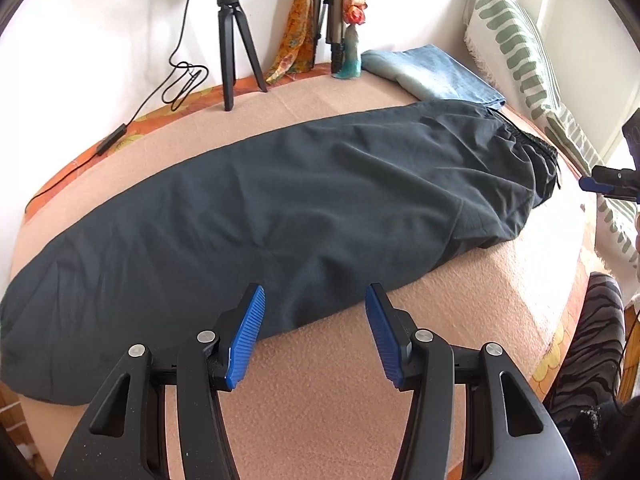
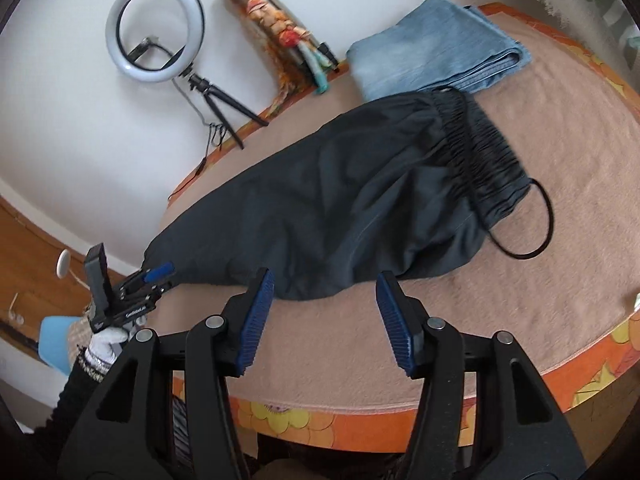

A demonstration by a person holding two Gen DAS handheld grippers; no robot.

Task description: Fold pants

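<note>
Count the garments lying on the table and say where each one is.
2. The dark pants lie stretched across the middle of the table, folded lengthwise. The folded jeans sit at the far edge, just beyond the waistband. More could be hidden outside both views.

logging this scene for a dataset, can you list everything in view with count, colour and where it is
pants: one, dark grey-black, laid lengthwise across the blanket, elastic waistband at the right end
drawcord: one, black loop, on the blanket beside the waistband
blanket: one, peach, covering the surface
folded jeans: one, light blue, beyond the waistband near the wall
ring light: one, white on a black tripod, against the wall
doll: one, orange and teal, leaning on the wall
pillow: one, white with green stripes, far right
left gripper: one, black with blue pads, open, at the pants' near edge
right gripper: one, black with blue pads, open, near the pants' near edge
</note>
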